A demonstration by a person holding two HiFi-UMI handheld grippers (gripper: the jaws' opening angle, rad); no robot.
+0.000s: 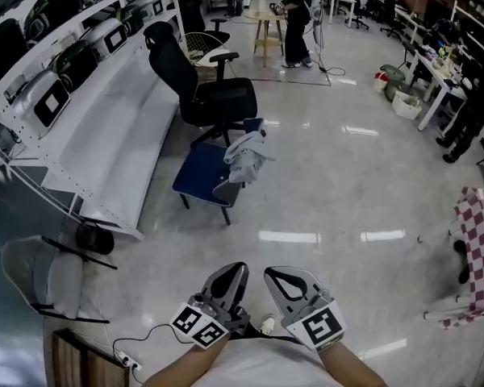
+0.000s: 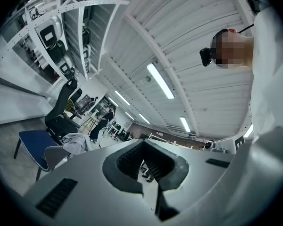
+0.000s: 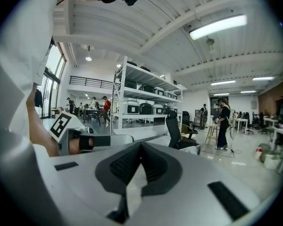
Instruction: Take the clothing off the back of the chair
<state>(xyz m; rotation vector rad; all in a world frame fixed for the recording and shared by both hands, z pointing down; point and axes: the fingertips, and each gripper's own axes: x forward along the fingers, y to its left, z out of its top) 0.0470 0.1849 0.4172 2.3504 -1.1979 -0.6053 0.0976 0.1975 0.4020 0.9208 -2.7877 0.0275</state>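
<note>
A light grey garment (image 1: 246,153) hangs over the back of a blue-seated chair (image 1: 198,172) in the middle of the shiny floor. The left gripper view shows the same garment (image 2: 76,143) and blue seat (image 2: 32,139) at its left edge. My left gripper (image 1: 235,269) and my right gripper (image 1: 277,277) are side by side close to my body at the bottom of the head view, well short of the chair. Both are shut with nothing between their jaws, as the left gripper (image 2: 143,142) and the right gripper (image 3: 141,144) appear in their own views.
A black office chair (image 1: 203,89) stands just behind the blue chair. Long white shelving (image 1: 105,127) runs along the left. A grey chair (image 1: 39,279) and a power strip (image 1: 131,362) are at lower left, a checkered cloth (image 1: 480,248) on a rack at right. A person (image 1: 298,14) stands far back.
</note>
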